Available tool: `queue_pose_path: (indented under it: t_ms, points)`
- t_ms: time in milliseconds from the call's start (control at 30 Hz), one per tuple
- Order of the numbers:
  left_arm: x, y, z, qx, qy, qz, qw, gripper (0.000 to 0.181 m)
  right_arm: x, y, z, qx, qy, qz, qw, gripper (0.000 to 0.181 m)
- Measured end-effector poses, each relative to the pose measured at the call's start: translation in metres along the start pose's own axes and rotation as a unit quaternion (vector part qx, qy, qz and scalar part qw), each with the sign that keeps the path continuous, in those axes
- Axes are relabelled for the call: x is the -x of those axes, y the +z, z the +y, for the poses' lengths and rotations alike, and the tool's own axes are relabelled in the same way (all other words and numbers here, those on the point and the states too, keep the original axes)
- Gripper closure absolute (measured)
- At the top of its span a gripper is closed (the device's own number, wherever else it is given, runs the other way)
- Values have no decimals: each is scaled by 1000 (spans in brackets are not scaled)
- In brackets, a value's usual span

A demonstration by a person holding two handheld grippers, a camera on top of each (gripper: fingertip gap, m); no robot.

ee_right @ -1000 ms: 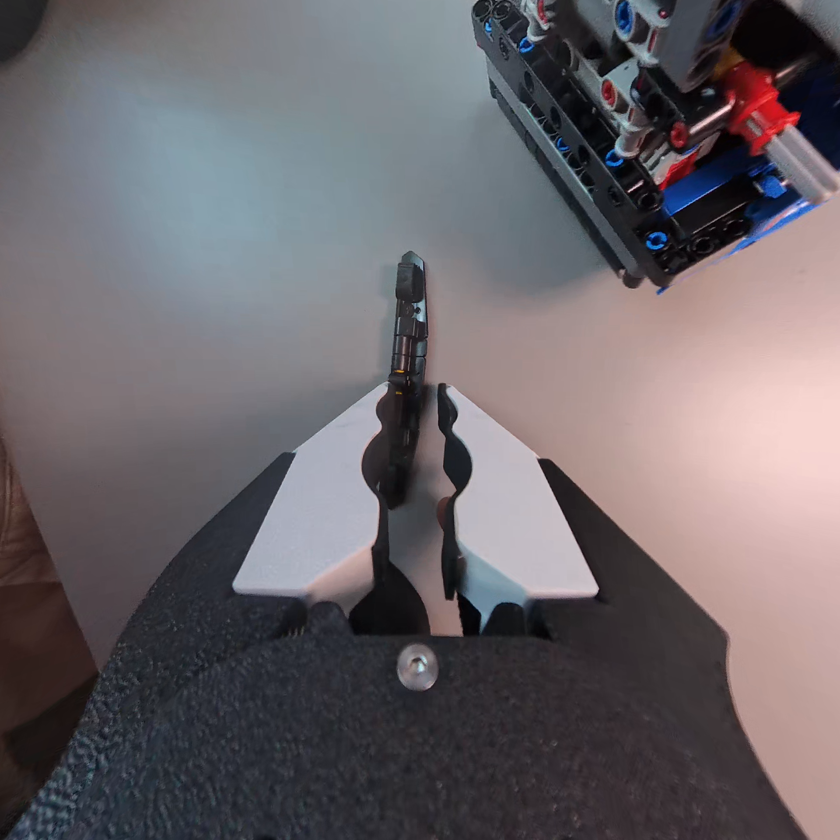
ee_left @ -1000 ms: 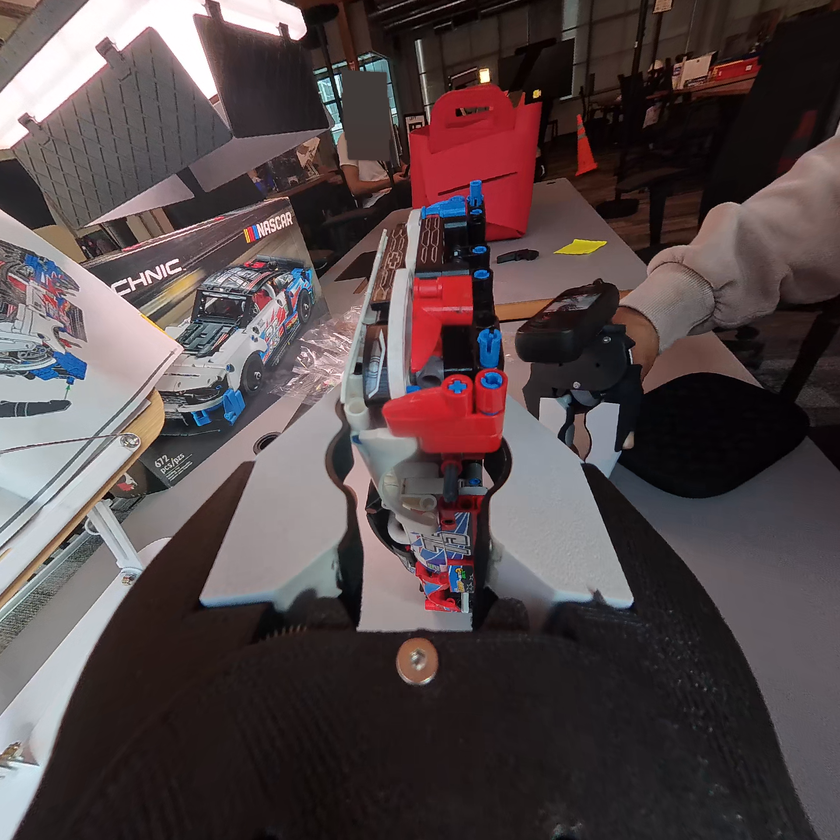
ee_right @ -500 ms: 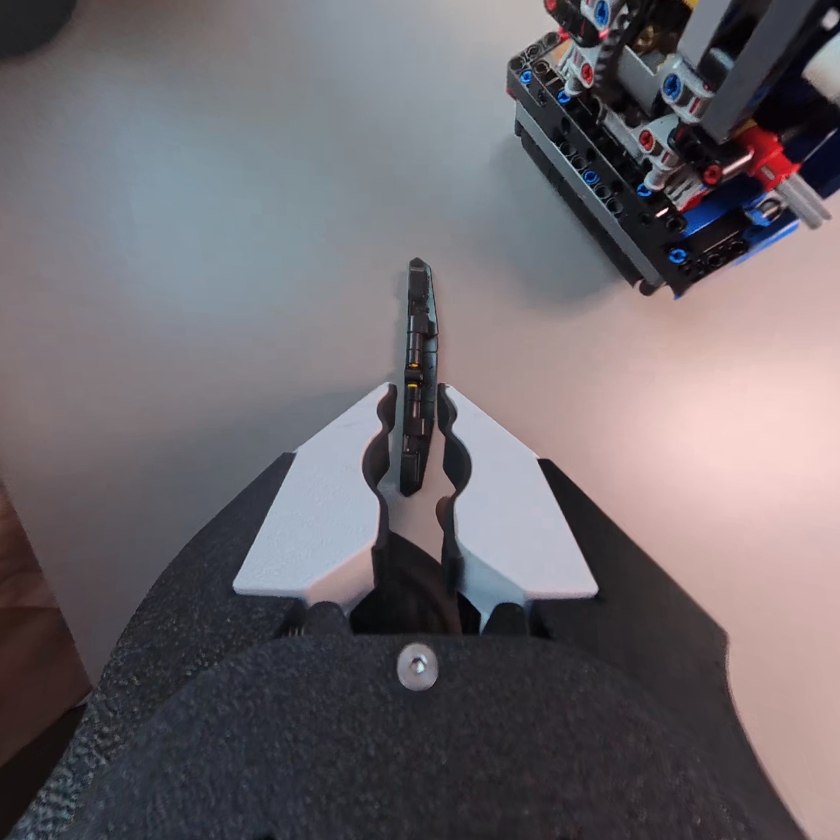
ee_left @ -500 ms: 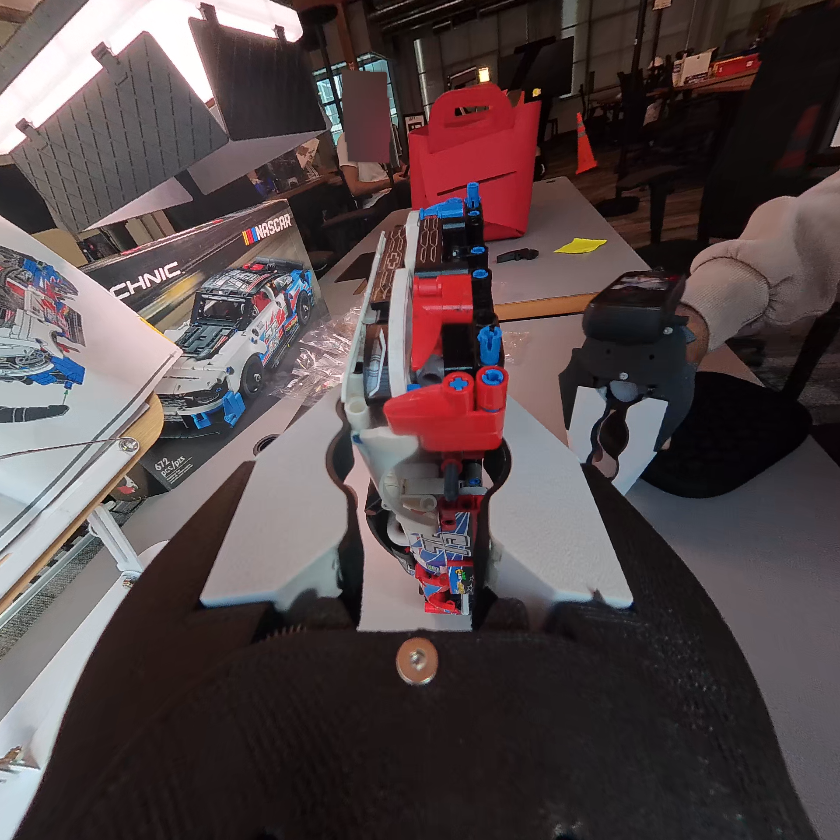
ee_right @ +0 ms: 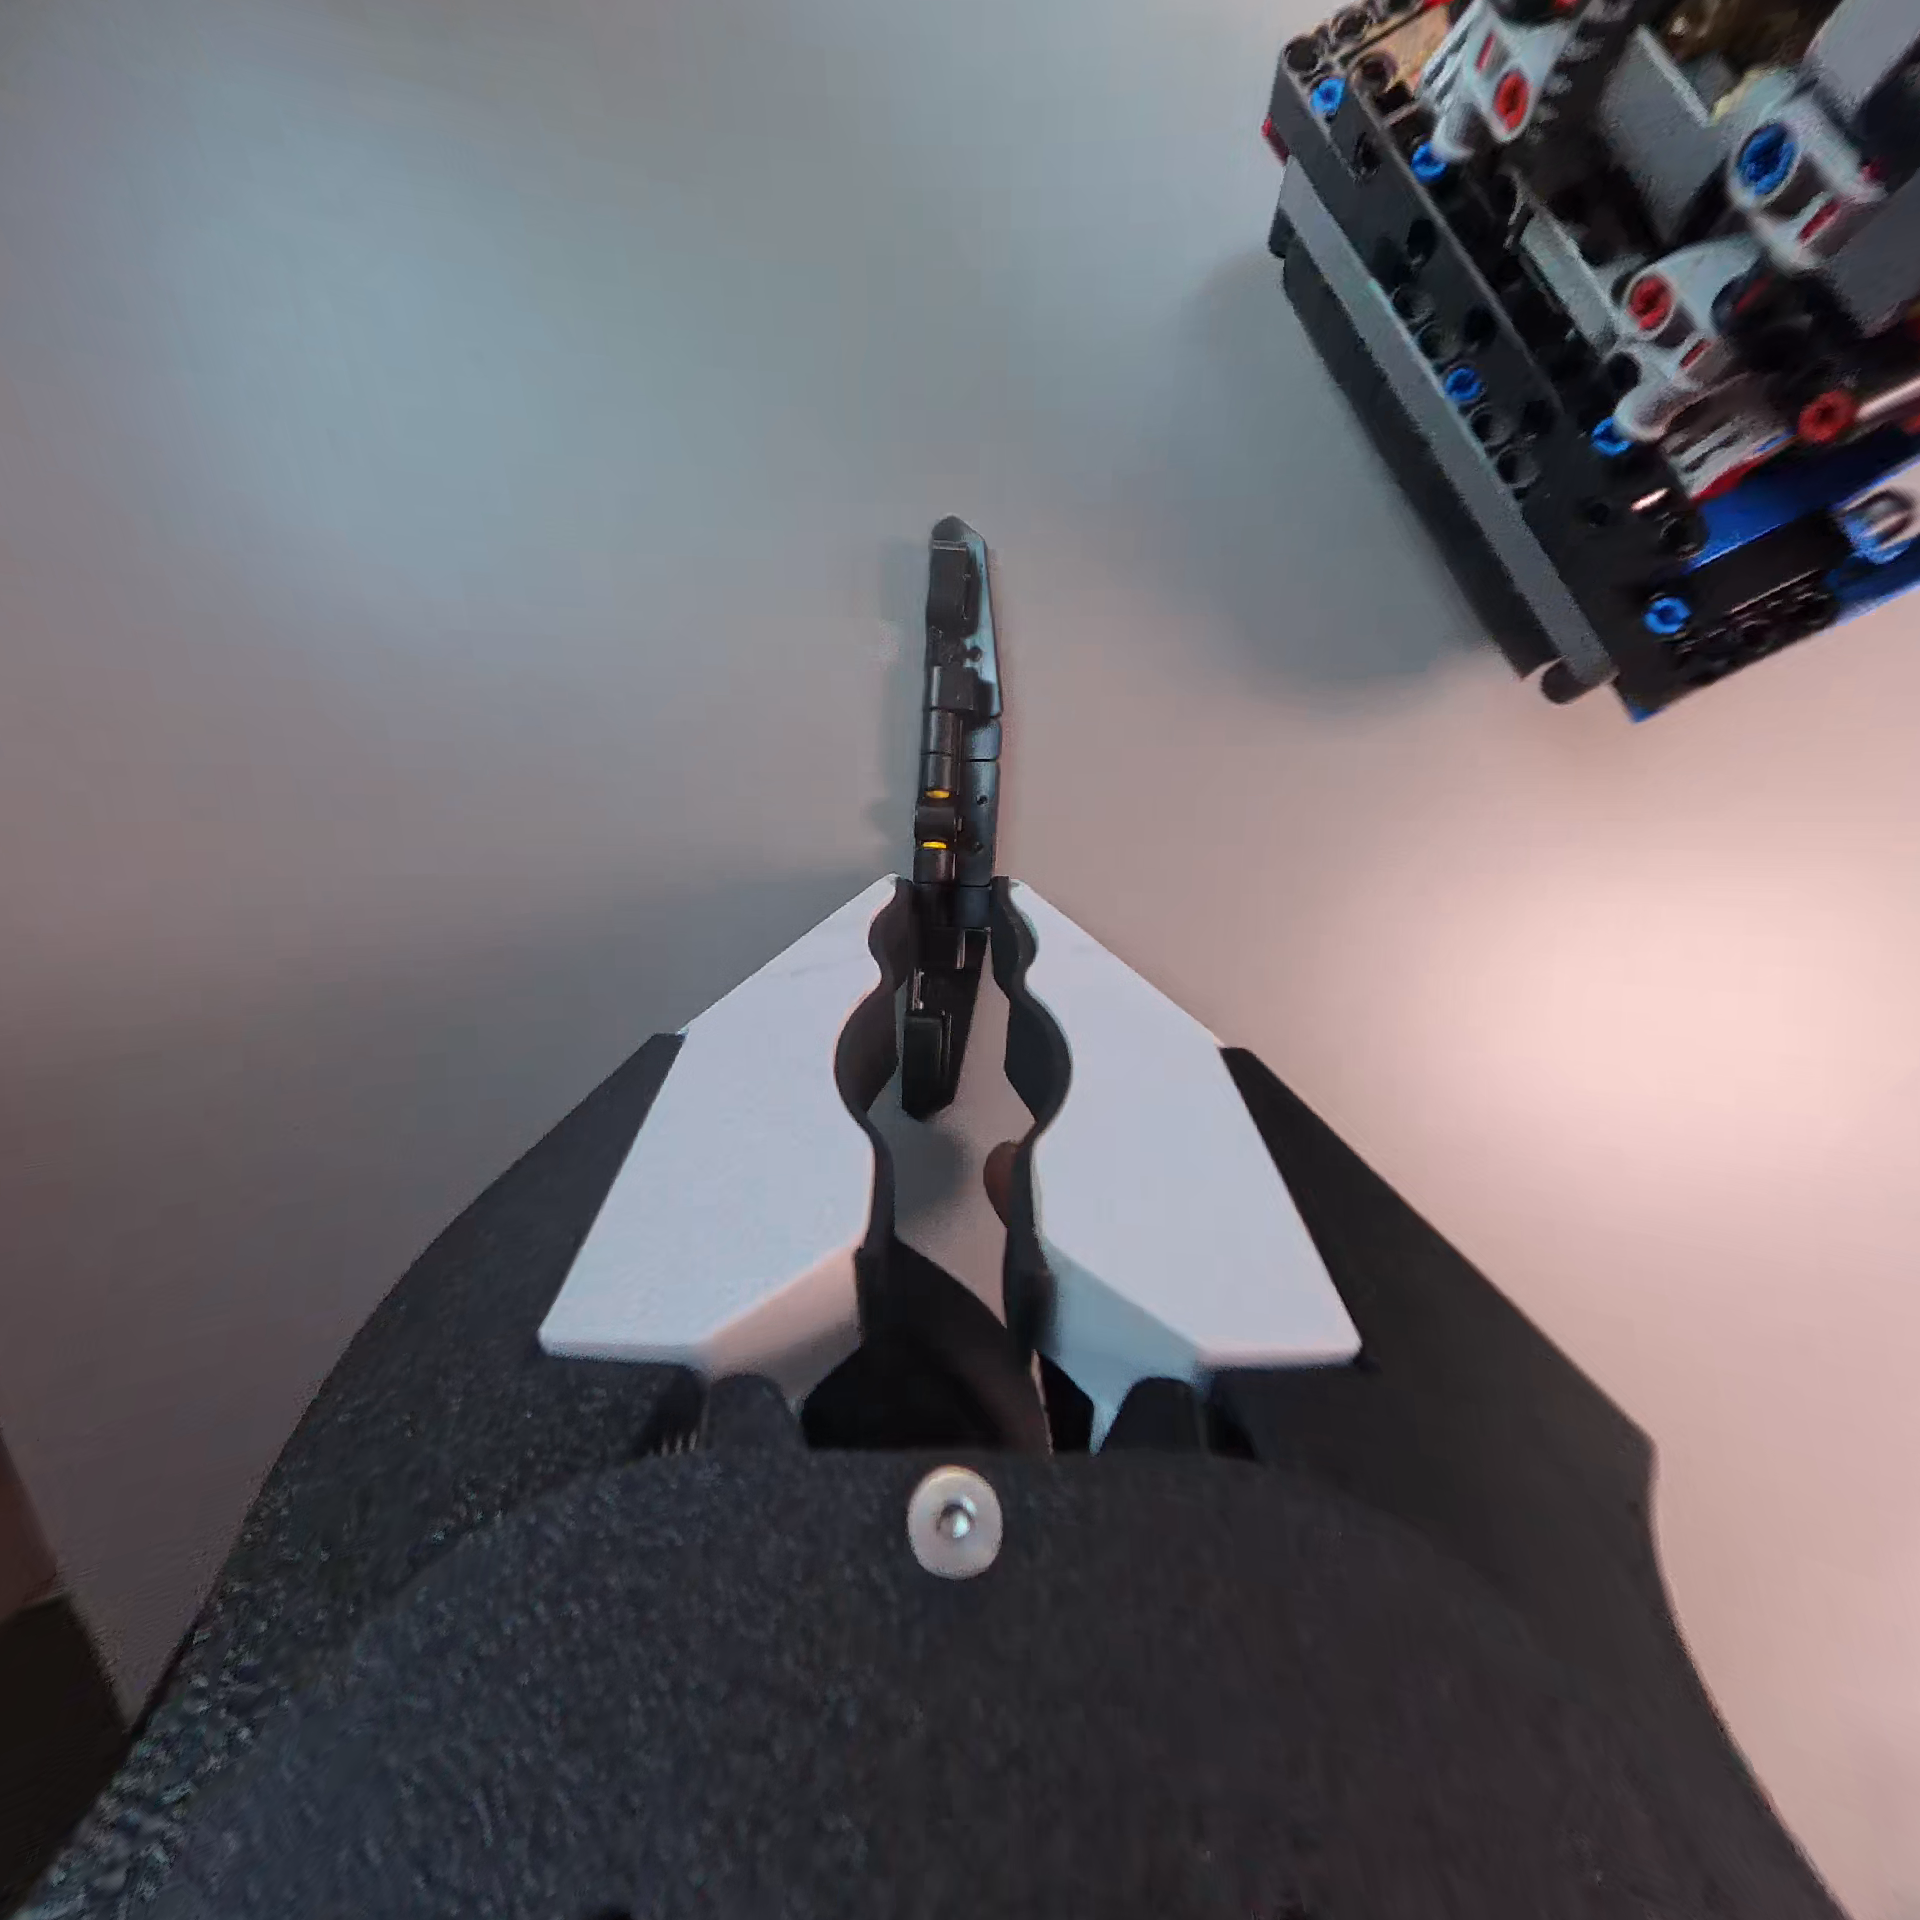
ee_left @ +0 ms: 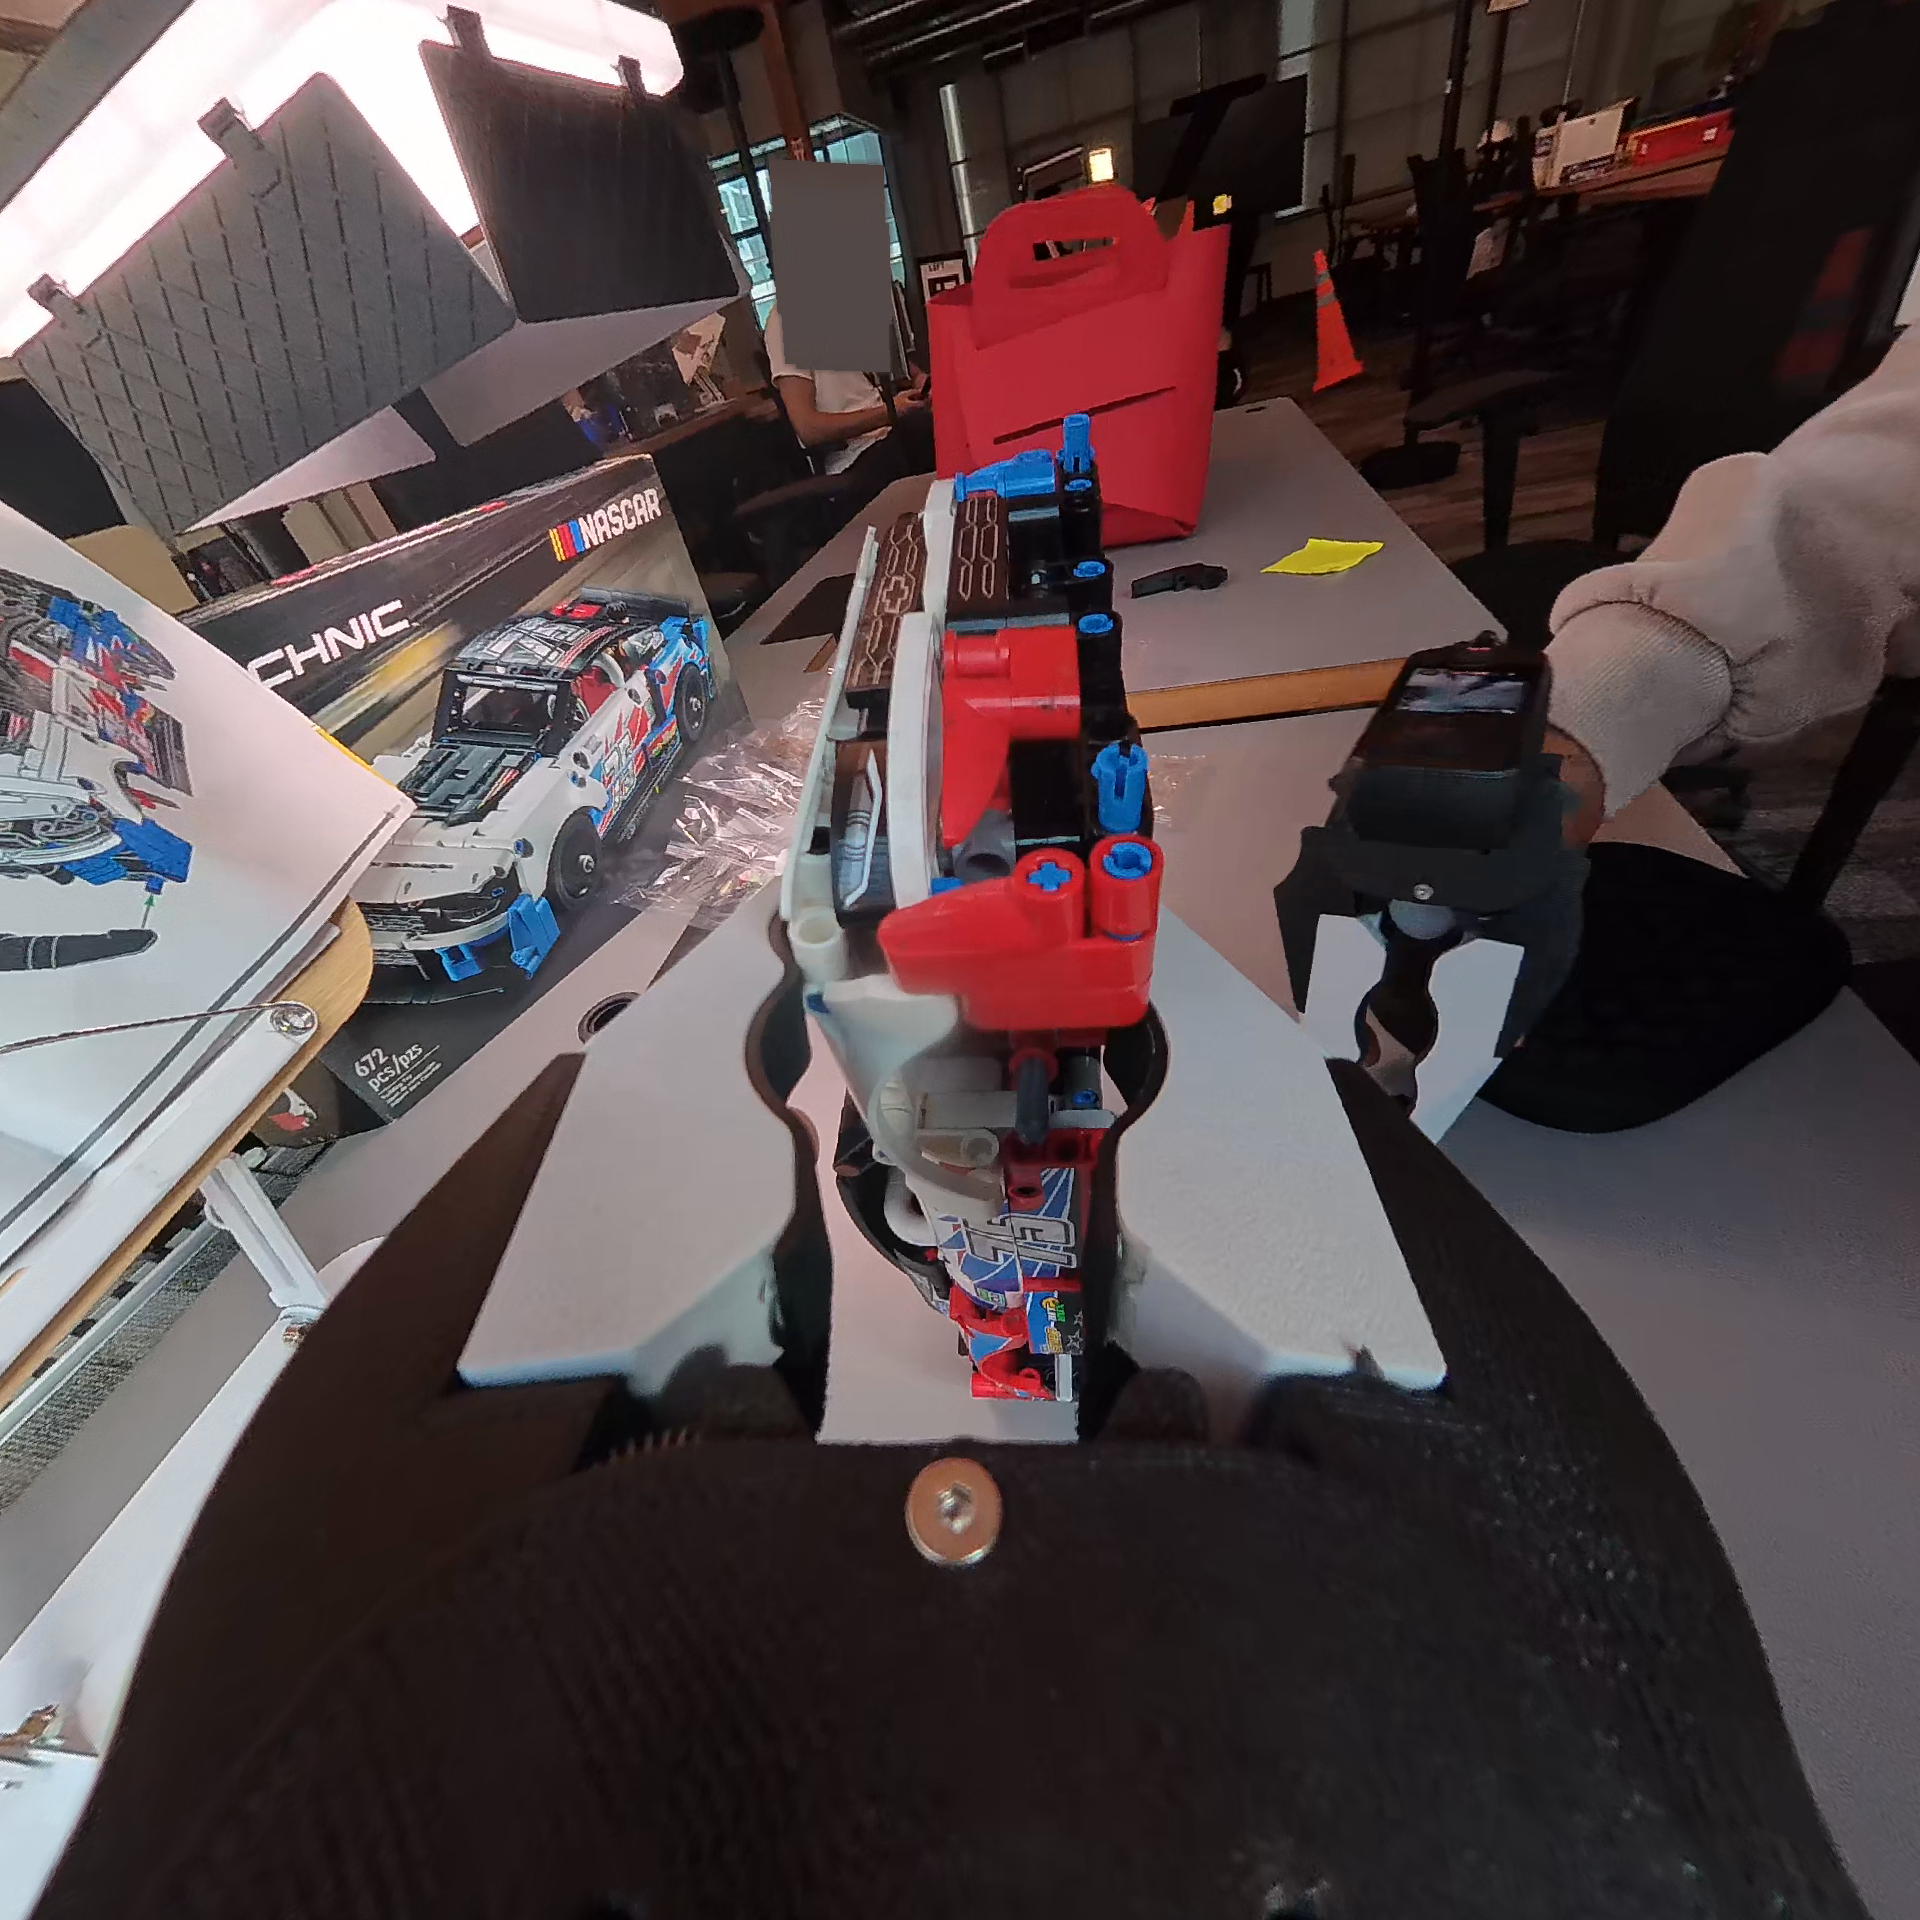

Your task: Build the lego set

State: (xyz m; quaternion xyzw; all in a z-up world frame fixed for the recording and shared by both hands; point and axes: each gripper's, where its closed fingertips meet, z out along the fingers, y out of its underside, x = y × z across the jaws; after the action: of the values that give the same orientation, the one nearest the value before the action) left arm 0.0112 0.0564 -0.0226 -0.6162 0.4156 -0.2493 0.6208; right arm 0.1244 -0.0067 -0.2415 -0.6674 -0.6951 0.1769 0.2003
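My left gripper (ee_left: 961, 997) is shut on the half-built Lego car (ee_left: 987, 790), a red, white, black and blue body held on its side above the table. My right gripper (ee_right: 948, 883) is shut on a long thin black Lego piece (ee_right: 961, 727) that sticks out forward past the fingertips, over the white table (ee_right: 416, 416). The car's black underside with blue pins shows at the upper right of the right wrist view (ee_right: 1621, 343). The right gripper also shows in the left wrist view (ee_left: 1423, 977), to the right of the car, pointing down.
The Lego box (ee_left: 488, 748) and an open instruction booklet (ee_left: 125, 831) stand at left. A red bag (ee_left: 1081, 353), a small black part (ee_left: 1179, 579) and a yellow note (ee_left: 1325, 554) lie on the far table. A black pad (ee_left: 1662, 997) lies at right. A person sits behind. Left tips to right tips: about 25 cm.
My right gripper has shut on the black piece and lifted it off the table, turning toward the car. The car in my left gripper has hardly moved.
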Motion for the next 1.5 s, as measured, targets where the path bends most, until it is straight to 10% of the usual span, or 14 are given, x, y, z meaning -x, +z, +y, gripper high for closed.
queue_pose_path:
  t_ms: [33,300,767,1033,1233,1500]
  points:
    - [1,0,0,-1,-2,0,1000,126,-4,-1,-1,-1,-25,40,999,169]
    - [-1,1,-1,-1,2,0,1000,128,-21,-11,-2,17,-209,269,940,169]
    - [-12,5,-3,7,23,3,1000,127,6,-13,-7,6,-306,308,901,169]
    - [-12,5,-4,6,21,3,1000,128,38,-9,-8,-32,-308,208,928,171]
    - [-13,6,-4,5,22,4,1000,128,28,-14,-10,-61,-99,36,993,167]
    - [-11,4,-3,4,17,4,1000,129,18,-3,-3,-17,-39,-86,995,159]
